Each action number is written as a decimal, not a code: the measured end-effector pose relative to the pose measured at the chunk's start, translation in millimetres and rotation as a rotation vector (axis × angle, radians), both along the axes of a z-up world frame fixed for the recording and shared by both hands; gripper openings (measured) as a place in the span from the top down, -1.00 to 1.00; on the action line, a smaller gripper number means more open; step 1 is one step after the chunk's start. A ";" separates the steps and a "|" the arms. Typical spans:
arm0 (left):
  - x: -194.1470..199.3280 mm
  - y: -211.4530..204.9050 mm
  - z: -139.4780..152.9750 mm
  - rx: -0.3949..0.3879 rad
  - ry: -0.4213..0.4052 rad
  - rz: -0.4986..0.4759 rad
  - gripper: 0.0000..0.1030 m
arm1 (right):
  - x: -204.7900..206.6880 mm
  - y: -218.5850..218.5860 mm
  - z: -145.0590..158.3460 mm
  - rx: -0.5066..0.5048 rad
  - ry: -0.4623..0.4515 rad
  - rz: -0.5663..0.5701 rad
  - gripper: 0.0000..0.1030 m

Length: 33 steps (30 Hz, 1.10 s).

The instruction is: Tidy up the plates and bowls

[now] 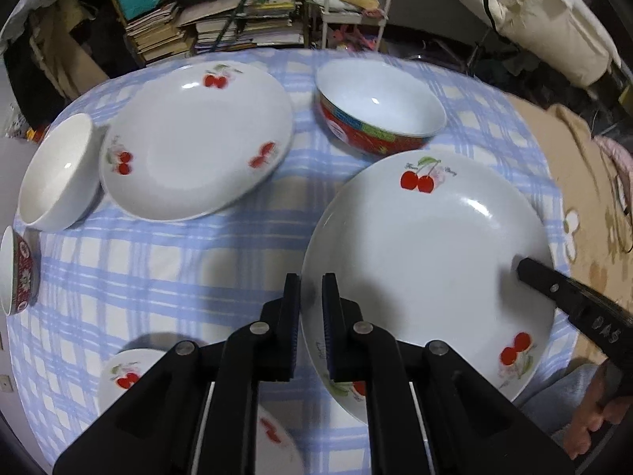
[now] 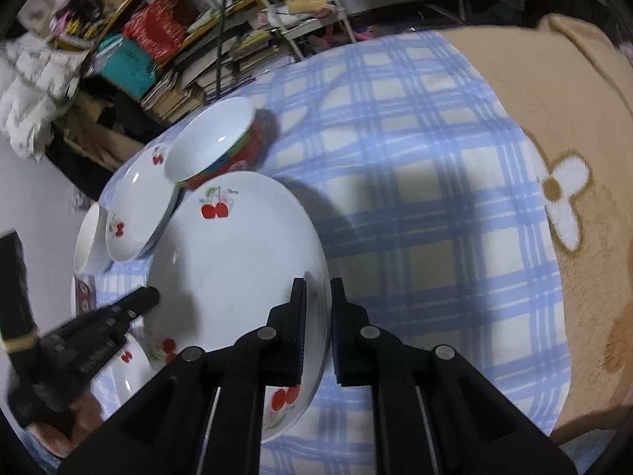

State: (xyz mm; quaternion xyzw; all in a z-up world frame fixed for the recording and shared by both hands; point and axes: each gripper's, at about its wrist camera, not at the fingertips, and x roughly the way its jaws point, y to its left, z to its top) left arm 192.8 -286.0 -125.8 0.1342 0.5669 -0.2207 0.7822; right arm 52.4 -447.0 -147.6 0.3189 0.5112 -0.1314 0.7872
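Left claw (image 1: pixel 310 281) and right claw (image 2: pixel 318 285) are both clamping opposite rims of the near cherry plate (image 1: pixel 427 261), holding it tilted over the cloth (image 1: pixel 178 269). Glazed ceramic: stiff, slick, breakable, probably weighty. Rim grips are looking right. Second plate (image 1: pixel 198 138) sitting far left.

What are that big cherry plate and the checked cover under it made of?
The cherry plate looks like glazed ceramic or porcelain: glossy white, with sharp light reflections and printed cherries. Melamine cannot be ruled out by sight. The checked cover looks like soft woven or fleecy cloth: matte, no shine, slightly fuzzy stripes.
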 end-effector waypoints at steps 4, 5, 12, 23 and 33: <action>0.2 17.5 15.4 0.010 -0.026 0.008 0.82 | 6.2 13.6 5.9 0.023 -0.012 0.024 0.75; -0.4 20.9 18.1 0.006 -0.026 0.017 0.82 | 7.1 16.3 7.4 0.021 -0.016 0.032 0.75; -4.5 61.3 33.6 0.010 -0.047 0.051 0.80 | 14.2 48.4 26.7 0.010 -0.049 0.096 0.75; -18.3 123.8 44.2 0.017 -0.056 0.122 0.79 | 19.5 100.0 42.9 0.000 -0.089 0.171 0.75; -32.5 180.4 35.3 0.019 -0.035 0.186 0.79 | 20.8 156.1 49.6 -0.044 -0.105 0.259 0.75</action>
